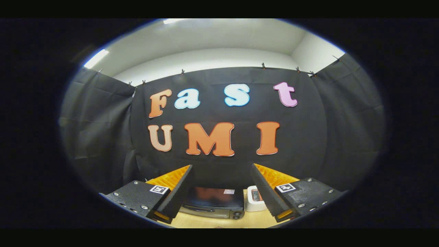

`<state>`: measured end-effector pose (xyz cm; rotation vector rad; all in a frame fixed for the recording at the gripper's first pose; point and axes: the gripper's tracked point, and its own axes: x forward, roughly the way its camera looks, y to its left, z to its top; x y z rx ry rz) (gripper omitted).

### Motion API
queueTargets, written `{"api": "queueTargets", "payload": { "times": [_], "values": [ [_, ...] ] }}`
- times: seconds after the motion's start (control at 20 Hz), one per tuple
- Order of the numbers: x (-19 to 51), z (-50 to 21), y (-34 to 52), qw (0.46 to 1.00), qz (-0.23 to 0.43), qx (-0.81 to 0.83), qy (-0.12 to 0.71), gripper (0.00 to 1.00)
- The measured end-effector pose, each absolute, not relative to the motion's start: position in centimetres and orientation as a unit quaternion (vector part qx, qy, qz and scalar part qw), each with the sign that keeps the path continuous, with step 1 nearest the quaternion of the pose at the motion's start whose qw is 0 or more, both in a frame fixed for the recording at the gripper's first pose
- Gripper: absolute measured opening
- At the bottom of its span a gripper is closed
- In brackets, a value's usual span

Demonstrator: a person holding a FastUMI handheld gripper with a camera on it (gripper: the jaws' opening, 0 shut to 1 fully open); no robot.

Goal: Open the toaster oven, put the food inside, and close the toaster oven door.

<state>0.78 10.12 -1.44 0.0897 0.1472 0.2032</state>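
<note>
Hovering above the surface [219, 223], the gripper [221, 181] is released: its fingers [178, 192] stand wide apart with nothing between them. Black booth cloth [103, 130] hangs behind and to both sides; nothing stands in the gap between the fingers and the things below. Oven [214, 204] sits low between the fingers, beyond their tips, on the light wooden surface, seen from above; door state cannot be told. A small white container [254, 199] stands just beside the oven, partly hidden by one finger; contents unclear.

toaster oven [214, 203] | dark top, door shut | on table
</note>
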Motion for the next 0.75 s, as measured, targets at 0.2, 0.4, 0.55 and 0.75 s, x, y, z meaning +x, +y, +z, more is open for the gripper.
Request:
{"api": "queueTargets", "payload": {
  "times": [0.2,0.4,0.55,0.75],
  "values": [
    [1.0,0.7,9.4,0.994,0.094,0.041,0.041,0.97],
    [0.6,2.8,8.4,0.995,0.092,0.028,0.006,0.97],
    [-0.1,4.1,8.2,0.994,0.103,0.022,-0.024,0.97],
    [-0.2,4.4,7.5,0.995,0.093,0.022,-0.029,0.97]
  ]
}}
